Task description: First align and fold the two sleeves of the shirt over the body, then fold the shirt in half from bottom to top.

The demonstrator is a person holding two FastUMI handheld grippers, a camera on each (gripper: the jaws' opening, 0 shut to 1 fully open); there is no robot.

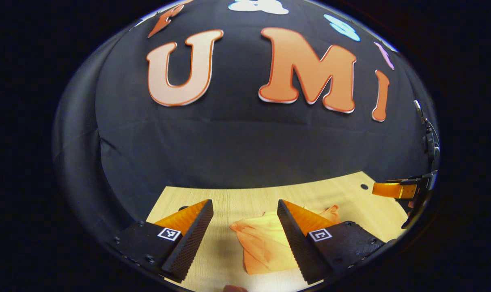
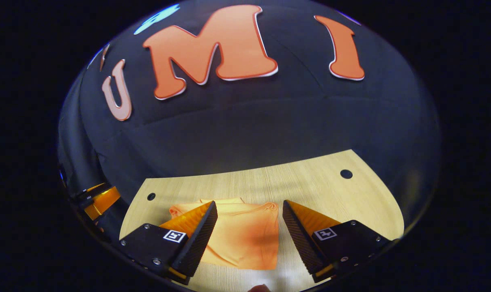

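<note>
Lying on the pale wooden bench (image 2: 310, 182), already folded into a compact orange bundle: the shirt (image 2: 241, 235), seen in the right gripper view between and just beyond the fingers of the right gripper (image 2: 249, 231), jaws spread wide and holding nothing. In the left gripper view, same shirt (image 1: 261, 243) rumpled at its near edge, partly behind one finger of the left gripper (image 1: 245, 231), jaws likewise apart and empty above the bench (image 1: 237, 198). Far off at each view's edge, a glimpse of the other gripper beside the bench.
</note>
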